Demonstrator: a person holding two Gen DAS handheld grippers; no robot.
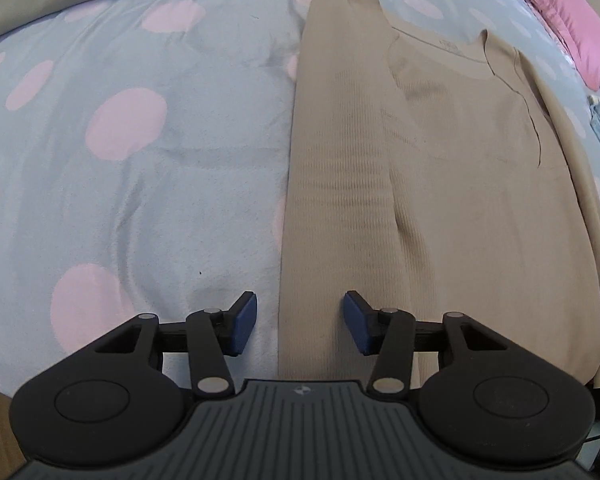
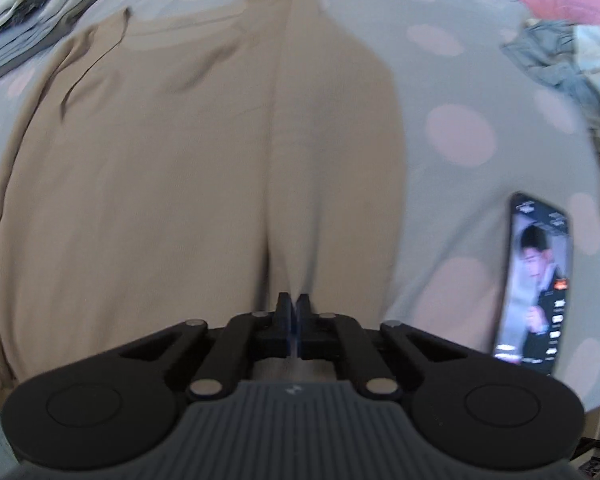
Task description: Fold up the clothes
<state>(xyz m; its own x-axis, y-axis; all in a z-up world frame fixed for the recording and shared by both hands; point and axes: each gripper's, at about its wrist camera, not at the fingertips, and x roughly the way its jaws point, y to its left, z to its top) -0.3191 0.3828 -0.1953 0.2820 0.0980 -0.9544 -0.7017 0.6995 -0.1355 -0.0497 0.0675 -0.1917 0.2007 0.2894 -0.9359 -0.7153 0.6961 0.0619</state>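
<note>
Lying flat on the dotted blue bedsheet (image 1: 140, 160), the beige ribbed knit top (image 1: 460, 184) has sleeves folded in; right gripper (image 2: 293, 308) pinches its hem, left gripper (image 1: 300, 316) straddles it half-open and must close before lifting.

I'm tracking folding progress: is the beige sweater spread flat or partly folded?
Partly folded. Both sleeves of the beige sweater lie turned in over its body, forming a long strip on the spotted bedspread; no crosswise fold yet.

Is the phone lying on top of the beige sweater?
No, the phone lies on the dotted bedsheet, apart from the beige sweater.
</note>
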